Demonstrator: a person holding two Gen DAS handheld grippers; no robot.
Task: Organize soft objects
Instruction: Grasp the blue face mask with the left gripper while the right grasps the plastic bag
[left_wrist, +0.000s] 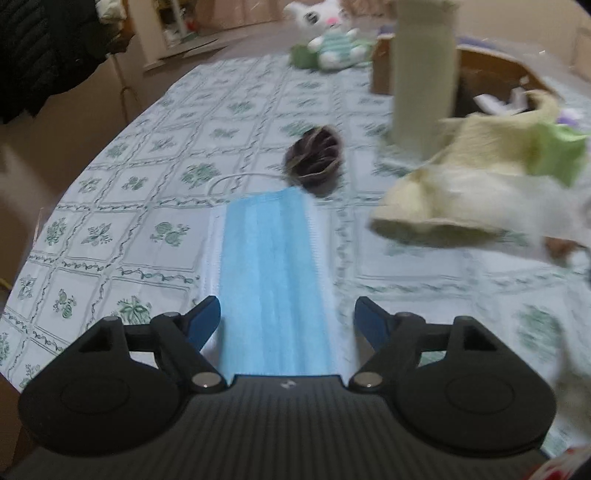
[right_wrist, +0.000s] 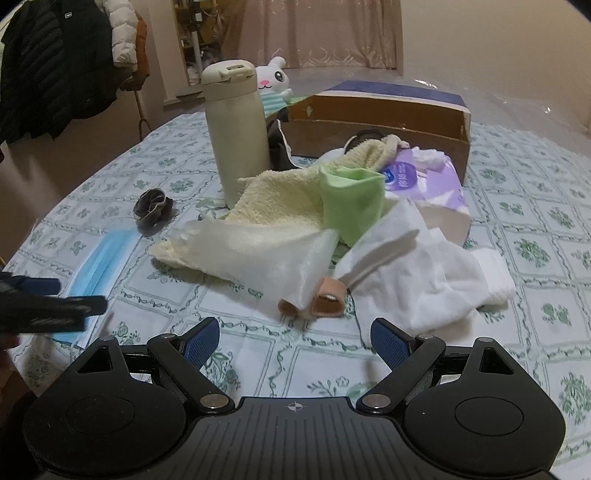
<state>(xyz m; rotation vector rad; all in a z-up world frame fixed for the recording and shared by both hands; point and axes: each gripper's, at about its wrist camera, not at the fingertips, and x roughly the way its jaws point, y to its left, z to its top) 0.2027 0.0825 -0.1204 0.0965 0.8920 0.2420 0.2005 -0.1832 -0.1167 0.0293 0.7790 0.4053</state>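
Blue pleated paper face mask (left_wrist: 271, 273) lies flat on our bench (left_wrist: 147, 206), between the spread fingers of our left gripper (left_wrist: 287, 320), untouched. Our right gripper (right_wrist: 294, 341) hangs with fingers spread and empty, near the white cloth (right_wrist: 424, 277). Bare tablecloth reaches leftward to the bench edge.

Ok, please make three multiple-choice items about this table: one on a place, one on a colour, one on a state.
1. Where is the face mask?
A. in the box
B. flat on the tablecloth
C. on the bottle

2. What colour is the cloth on the yellow towel?
A. green
B. red
C. black

3. How is the right gripper?
A. shut on the towel
B. shut on the sock
C. open, empty

Key: B, it lies on the tablecloth left of the pile; A, it is light green; C, its fingers stand apart with only tablecloth between.
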